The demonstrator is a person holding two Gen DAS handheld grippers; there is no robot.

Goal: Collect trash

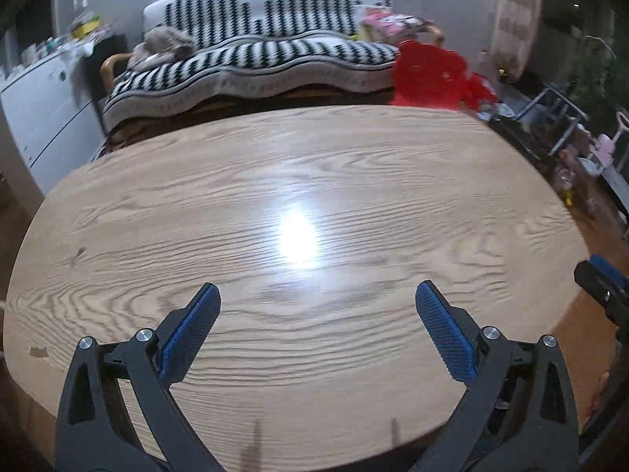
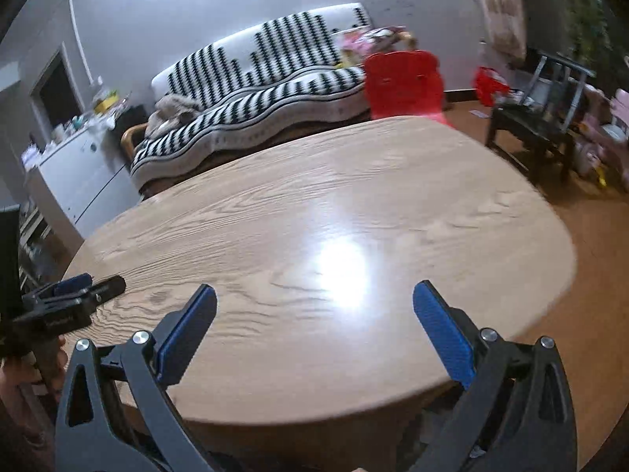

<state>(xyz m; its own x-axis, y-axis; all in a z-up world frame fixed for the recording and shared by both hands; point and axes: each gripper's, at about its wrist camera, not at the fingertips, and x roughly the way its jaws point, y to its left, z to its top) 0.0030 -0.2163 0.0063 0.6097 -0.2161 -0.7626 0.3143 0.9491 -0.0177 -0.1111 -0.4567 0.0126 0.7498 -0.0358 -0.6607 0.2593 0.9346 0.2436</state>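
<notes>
No trash shows in either view. My left gripper [image 1: 316, 295] is open and empty, its blue pads spread wide above the near part of a wooden oval table [image 1: 275, 181]. My right gripper [image 2: 314, 295] is open and empty above the same table [image 2: 354, 181]. The right gripper's tip shows at the right edge of the left wrist view [image 1: 601, 279]. The left gripper shows at the left edge of the right wrist view [image 2: 78, 295]. A lamp glare sits on the tabletop.
A sofa with a black-and-white striped cover [image 1: 255, 51] stands behind the table. A red plastic chair [image 1: 428, 74] is at the far right table edge. A white cabinet [image 1: 39, 110] is at the left. A dark stool and toys [image 2: 542, 118] stand on the floor at the right.
</notes>
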